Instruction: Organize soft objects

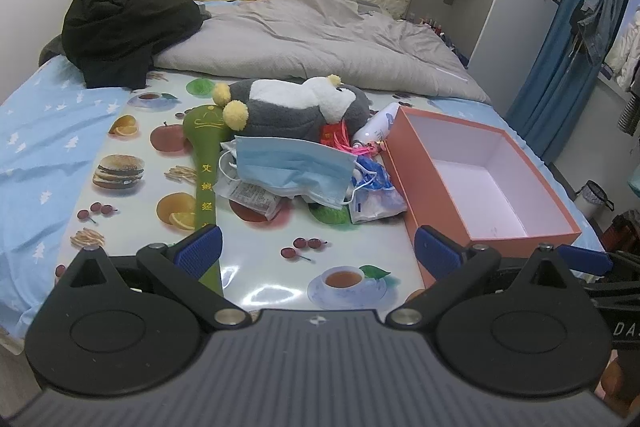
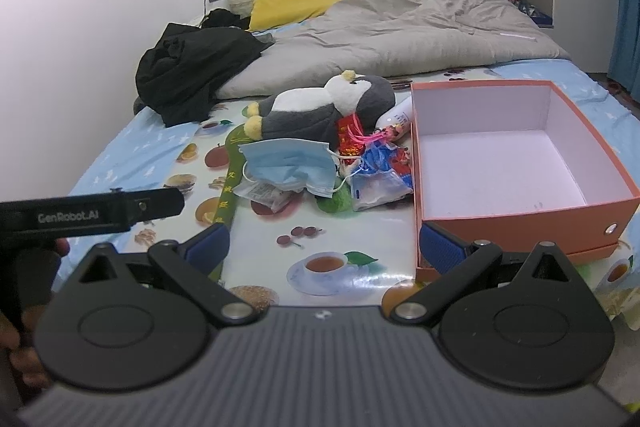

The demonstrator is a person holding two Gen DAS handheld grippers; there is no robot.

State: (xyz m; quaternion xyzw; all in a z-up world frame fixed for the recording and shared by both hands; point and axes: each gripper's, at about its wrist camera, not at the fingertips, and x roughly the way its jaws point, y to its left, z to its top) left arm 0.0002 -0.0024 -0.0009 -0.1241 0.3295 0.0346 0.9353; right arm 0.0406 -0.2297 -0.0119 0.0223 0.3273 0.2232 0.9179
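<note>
Both the left gripper [image 1: 316, 253] and right gripper [image 2: 324, 247] hover spread wide, holding nothing. The plush penguin [image 1: 296, 107] lies at twelve o'clock atop the pile, the empty orange box [image 1: 472, 223] at two o'clock. Best to pinch the penguin's thick body, clear of the face mask [image 1: 296, 167].

White bottle [image 1: 378, 125] half behind penguin [image 1: 296, 107]

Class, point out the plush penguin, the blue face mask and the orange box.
plush penguin [image 1: 296, 111]: left wrist view, on its grey side.
blue face mask [image 1: 292, 165]: left wrist view, on the pleated middle.
orange box [image 2: 520, 205]: right wrist view, on its near outer wall.
</note>
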